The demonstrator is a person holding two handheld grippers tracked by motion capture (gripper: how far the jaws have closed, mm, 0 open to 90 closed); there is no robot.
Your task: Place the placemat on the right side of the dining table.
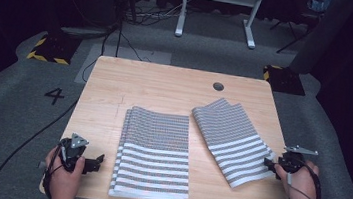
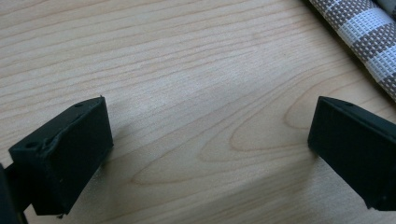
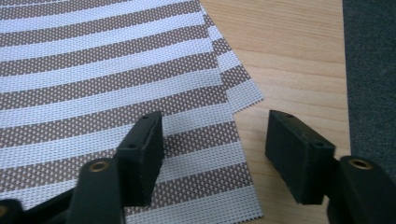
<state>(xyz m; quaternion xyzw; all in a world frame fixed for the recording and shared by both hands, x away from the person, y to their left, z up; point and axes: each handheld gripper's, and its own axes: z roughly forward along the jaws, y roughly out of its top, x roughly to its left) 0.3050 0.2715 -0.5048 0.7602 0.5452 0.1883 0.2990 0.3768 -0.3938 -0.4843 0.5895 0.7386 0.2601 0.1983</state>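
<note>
Reaching for the right mat (image 1: 233, 142), the right gripper (image 1: 271, 165) straddles its near edge with jaws apart, one over the weave, one over bare table (image 1: 166, 85); nothing is pinched yet. That mat lies askew at the right, folded it seems. The left mat (image 1: 154, 153) sits square in the middle. The left gripper (image 1: 96, 163) rests wide open beside it, so lifting and placing remain

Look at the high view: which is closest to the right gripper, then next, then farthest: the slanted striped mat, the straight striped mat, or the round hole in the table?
From the right gripper:
1. Slanted striped mat, right at its jaws.
2. Straight striped mat, middle of the table.
3. Round hole, near the far edge.
</note>
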